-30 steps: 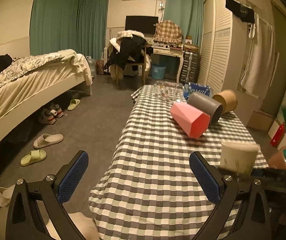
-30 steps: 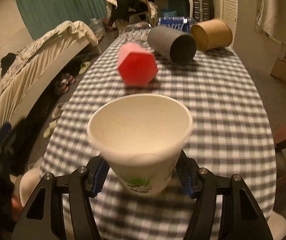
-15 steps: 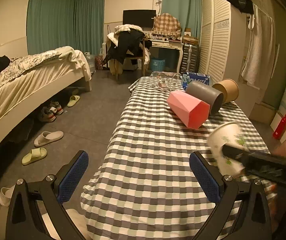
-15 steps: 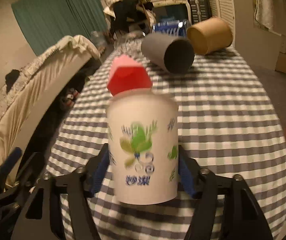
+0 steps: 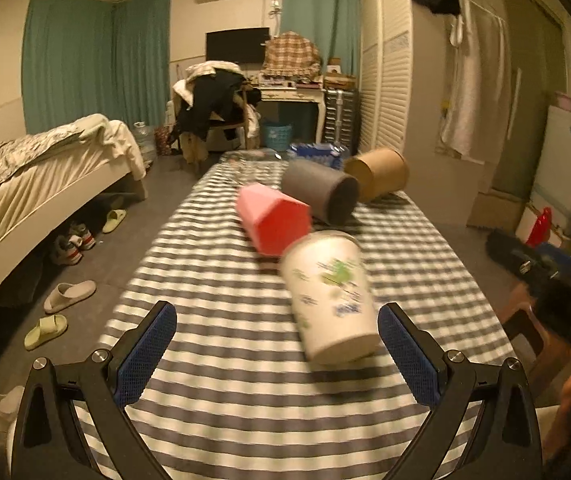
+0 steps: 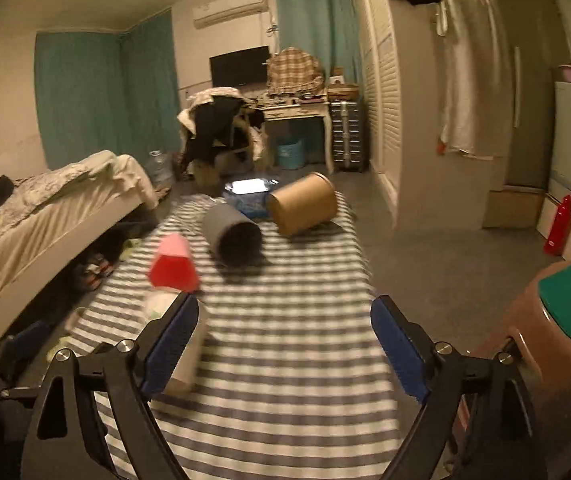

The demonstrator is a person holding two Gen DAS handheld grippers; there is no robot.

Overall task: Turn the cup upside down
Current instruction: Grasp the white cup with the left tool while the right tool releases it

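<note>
A white paper cup (image 5: 331, 296) with a green print stands upside down and tilted on the checked tablecloth (image 5: 225, 344), its wide mouth down. It is blurred. My left gripper (image 5: 277, 350) is open and empty, just in front of the cup. My right gripper (image 6: 283, 342) is open and empty; the cup (image 6: 157, 304) shows blurred behind its left finger (image 6: 173, 340). The right gripper's body also shows at the right edge of the left wrist view (image 5: 545, 280).
A pink hexagonal cup (image 5: 271, 218), a grey cup (image 5: 321, 190) and a brown paper cup (image 5: 377, 174) lie on their sides further up the table. A blue packet (image 6: 249, 194) lies at the far end. A stool (image 6: 557, 320) stands right of the table, a bed (image 5: 25, 184) to the left.
The right gripper turned the cup over, set it mouth down on the table, opened and pulled away to the right. The left gripper moved nearer the table's middle.
</note>
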